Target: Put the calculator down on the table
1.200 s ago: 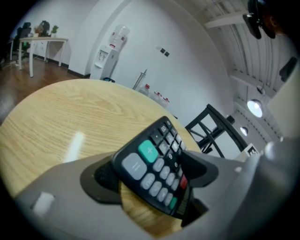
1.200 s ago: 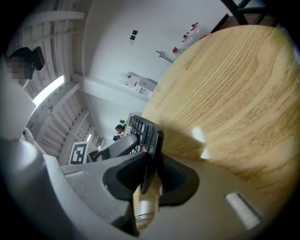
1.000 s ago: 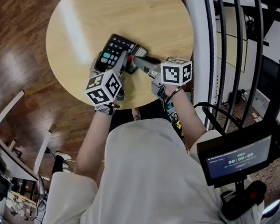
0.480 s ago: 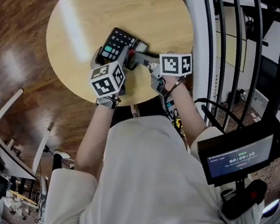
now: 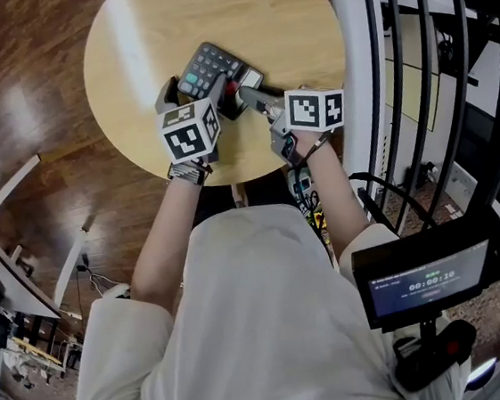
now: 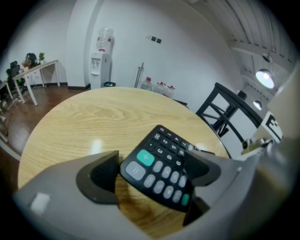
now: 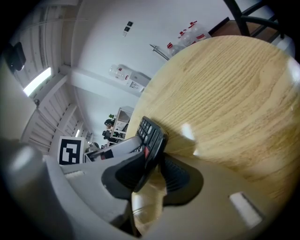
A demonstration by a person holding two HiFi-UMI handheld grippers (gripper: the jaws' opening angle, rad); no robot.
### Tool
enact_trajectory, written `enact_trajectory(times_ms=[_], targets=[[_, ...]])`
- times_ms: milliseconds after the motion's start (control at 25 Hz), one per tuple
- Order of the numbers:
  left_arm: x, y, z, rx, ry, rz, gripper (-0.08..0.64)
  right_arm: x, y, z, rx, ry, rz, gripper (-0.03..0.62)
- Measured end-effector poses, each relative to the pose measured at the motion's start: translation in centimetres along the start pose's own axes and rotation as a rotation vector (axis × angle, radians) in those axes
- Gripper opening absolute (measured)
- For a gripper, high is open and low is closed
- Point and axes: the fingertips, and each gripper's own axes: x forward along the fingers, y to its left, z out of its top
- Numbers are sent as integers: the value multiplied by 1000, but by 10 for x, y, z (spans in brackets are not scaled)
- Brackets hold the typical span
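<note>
In the head view, the near end of the calculator (image 5: 208,65) is covered by the two grippers, so only its far keys are seen, above the near half of the round wooden table (image 5: 210,11). The jaws of the left gripper (image 5: 192,89) are partly hidden behind its marker cube. The tips of the right gripper (image 5: 236,93) are lost against the dark body of the calculator.

In the left gripper view, the left gripper (image 6: 154,164) is seen with its jaws set wide apart and the calculator (image 6: 164,154) lying askew between them. One long edge of the calculator is covered by the right-hand jaw, while its corner lies just beside the left-hand pad. Whether either pad presses on it cannot be settled. A shadow is cast on the table (image 6: 93,122) beneath the calculator.

In the right gripper view, the right gripper (image 7: 157,161) is seen closed on the thin edge of the calculator (image 7: 151,136), which is held tilted on its side over the table (image 7: 225,93). Whether its far end rests on the wood cannot be told.
</note>
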Motion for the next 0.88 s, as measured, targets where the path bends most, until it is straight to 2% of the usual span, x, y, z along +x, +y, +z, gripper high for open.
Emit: enact_trajectory(times_ms=[160,480,600,760,880], targets=[[4,2,0,23,-1,14,454,-3,1,5,-19,-9,3,98],[2,2,11,42,-48,1,439,-16,-7,17,-72,-25,-48,98],[1,4,14,40,-55,0,401,-20,-11,24,-70,-43,-68,98],[-1,-7,18,43,-69,-73,315,-25,-15,33,-59,-76,-92,98],[-5,-12,23,54,-82,-89,253,-29,-15,38,-58,-89,-105,98]])
